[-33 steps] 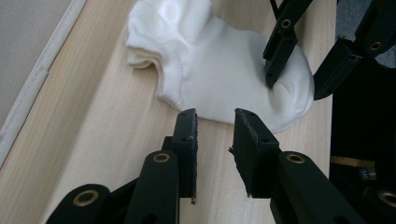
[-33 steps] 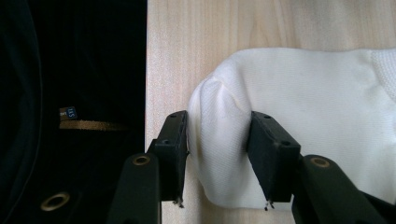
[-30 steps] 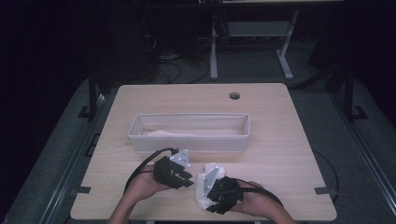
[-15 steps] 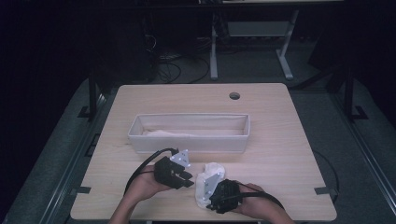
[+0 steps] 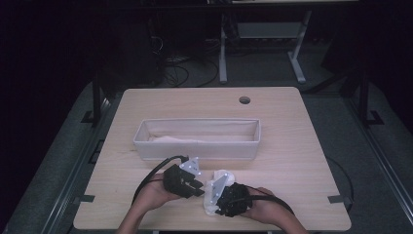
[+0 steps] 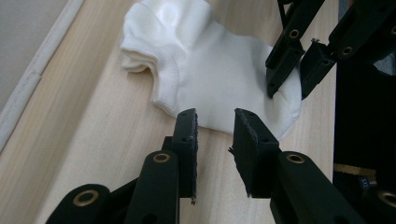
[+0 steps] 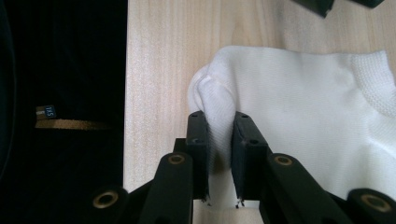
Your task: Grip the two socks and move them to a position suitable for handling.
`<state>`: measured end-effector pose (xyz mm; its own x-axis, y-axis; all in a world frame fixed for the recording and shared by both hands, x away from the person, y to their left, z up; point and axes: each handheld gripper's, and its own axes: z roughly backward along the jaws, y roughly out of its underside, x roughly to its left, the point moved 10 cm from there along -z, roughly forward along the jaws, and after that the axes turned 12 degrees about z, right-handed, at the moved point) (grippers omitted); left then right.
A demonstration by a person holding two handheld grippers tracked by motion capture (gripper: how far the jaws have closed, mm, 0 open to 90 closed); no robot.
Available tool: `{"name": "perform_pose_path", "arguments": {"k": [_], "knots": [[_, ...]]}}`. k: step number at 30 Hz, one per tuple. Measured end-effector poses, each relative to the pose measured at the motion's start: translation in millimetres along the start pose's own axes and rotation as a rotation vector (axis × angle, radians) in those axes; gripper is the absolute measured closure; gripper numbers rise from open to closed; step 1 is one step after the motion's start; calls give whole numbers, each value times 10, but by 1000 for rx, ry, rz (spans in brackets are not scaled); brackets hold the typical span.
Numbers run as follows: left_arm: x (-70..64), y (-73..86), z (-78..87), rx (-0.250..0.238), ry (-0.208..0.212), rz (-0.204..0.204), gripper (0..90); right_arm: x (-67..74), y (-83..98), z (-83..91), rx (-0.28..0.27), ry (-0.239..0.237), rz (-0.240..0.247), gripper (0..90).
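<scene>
No legible writing. The right gripper (image 7: 219, 116), jaws just closing, pinches the white sock (image 7: 299, 116); the left gripper (image 6: 215, 119) stands narrowly open, empty, at the sock's edge.

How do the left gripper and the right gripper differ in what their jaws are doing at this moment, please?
The right gripper has just been closing and pinches a fold of the white sock between its pads; the left gripper holds nothing, with a gap between its jaws. The right gripper sits on the sock's edge, while the left gripper stops just short of the sock. Both are black, two-jawed, hand-held and low over the wooden table.
</scene>
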<state>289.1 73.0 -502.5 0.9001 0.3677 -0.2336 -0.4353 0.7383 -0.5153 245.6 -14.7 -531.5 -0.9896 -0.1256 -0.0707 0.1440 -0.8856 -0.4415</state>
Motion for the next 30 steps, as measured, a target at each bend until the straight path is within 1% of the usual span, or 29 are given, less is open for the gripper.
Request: {"name": "perform_pose_path", "arguments": {"k": [3,5,8,11,13,15,20,23,30], "knots": [[-5,-14,2,-2,2,5,704,9,-5,12,-2,-4,2,783],[1,-24,14,-3,-2,-1,704,15,-7,18,-7,-15,-2,784],[-6,-38,29,-1,-5,-2,704,14,-12,21,-11,-18,-7,783],[-13,-50,25,-4,3,-2,703,22,-16,23,-19,-29,-14,783],[-9,-50,25,-4,1,-5,703,26,-17,30,-22,-31,-11,783],[-2,-52,27,-5,1,-7,703,29,-17,45,-24,-32,-18,783],[7,-47,28,-5,-2,0,695,41,-5,59,-27,-41,-28,784],[14,-43,33,-6,-2,0,695,51,-20,71,-40,-44,-20,784],[-4,-48,22,-2,0,-5,695,81,-45,129,-51,-46,-27,784]]}}
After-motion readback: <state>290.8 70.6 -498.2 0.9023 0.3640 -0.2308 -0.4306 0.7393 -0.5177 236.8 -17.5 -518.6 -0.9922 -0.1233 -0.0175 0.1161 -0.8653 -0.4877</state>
